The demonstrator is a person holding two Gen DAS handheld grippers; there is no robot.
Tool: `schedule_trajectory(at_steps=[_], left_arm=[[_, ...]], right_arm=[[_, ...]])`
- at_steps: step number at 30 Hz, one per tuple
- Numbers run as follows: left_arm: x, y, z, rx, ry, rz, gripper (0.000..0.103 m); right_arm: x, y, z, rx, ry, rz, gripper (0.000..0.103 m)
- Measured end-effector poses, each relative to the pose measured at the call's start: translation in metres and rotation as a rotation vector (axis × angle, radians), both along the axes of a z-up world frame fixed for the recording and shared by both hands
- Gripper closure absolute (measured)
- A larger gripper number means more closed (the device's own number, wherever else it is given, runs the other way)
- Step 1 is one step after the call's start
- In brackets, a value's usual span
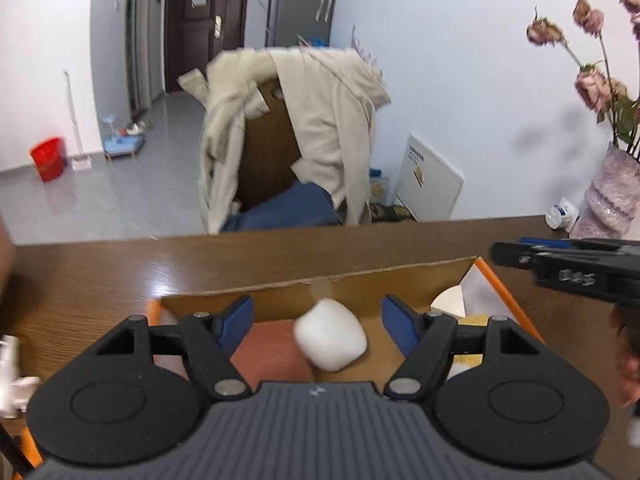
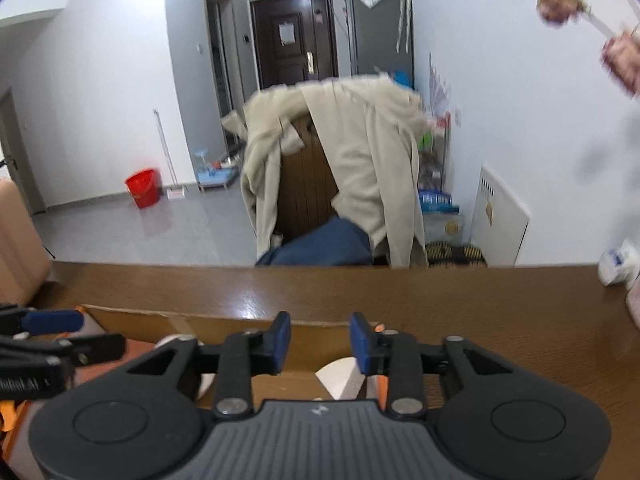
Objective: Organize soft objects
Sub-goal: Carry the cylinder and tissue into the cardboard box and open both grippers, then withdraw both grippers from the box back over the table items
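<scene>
A cardboard box with orange edges stands on the brown table. My left gripper is open above it. A white soft block is between and below its fingers, blurred, touching neither. A pink soft piece, a white cone-like piece and a yellow sponge lie in the box. My right gripper is open and empty over the box's right part, above a white piece. It shows at the right of the left wrist view.
A chair draped with a beige coat stands beyond the table's far edge. A vase of dried flowers and a crumpled wrapper sit at the table's far right. White items lie at the left.
</scene>
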State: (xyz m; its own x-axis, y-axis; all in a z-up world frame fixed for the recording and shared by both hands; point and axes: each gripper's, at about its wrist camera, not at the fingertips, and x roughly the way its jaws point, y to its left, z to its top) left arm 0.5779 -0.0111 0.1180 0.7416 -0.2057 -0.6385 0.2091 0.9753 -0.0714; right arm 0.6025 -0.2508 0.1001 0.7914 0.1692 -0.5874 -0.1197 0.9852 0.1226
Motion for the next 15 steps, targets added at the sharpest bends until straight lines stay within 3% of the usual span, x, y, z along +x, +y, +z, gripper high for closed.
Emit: schedule_trajectory(at_steps=[6, 8, 10, 13, 15], left_arm=[[-0.087, 0.023, 0.049, 0.024, -0.117, 0.012, 0.023], [-0.127, 0.03, 0.061, 0.036, -0.174, 0.025, 0.021], [-0.174, 0.037, 0.07, 0.028, -0.231, 0.023, 0.015], [-0.241, 0.041, 0.069, 0.027, -0.309, 0.012, 0.006], [-0.287, 0.041, 0.058, 0.059, -0.347, 0.021, 0.006]], right_arm=[[-0.088, -0.018, 0.051, 0.015, -0.1, 0.068, 0.058], [-0.129, -0.024, 0.062, 0.032, -0.138, 0.094, 0.05], [-0.174, -0.03, 0.07, 0.057, -0.177, 0.123, 0.049], [-0.245, -0.039, 0.069, 0.11, -0.227, 0.173, 0.043], [-0.291, -0.042, 0.062, 0.131, -0.253, 0.202, 0.038]])
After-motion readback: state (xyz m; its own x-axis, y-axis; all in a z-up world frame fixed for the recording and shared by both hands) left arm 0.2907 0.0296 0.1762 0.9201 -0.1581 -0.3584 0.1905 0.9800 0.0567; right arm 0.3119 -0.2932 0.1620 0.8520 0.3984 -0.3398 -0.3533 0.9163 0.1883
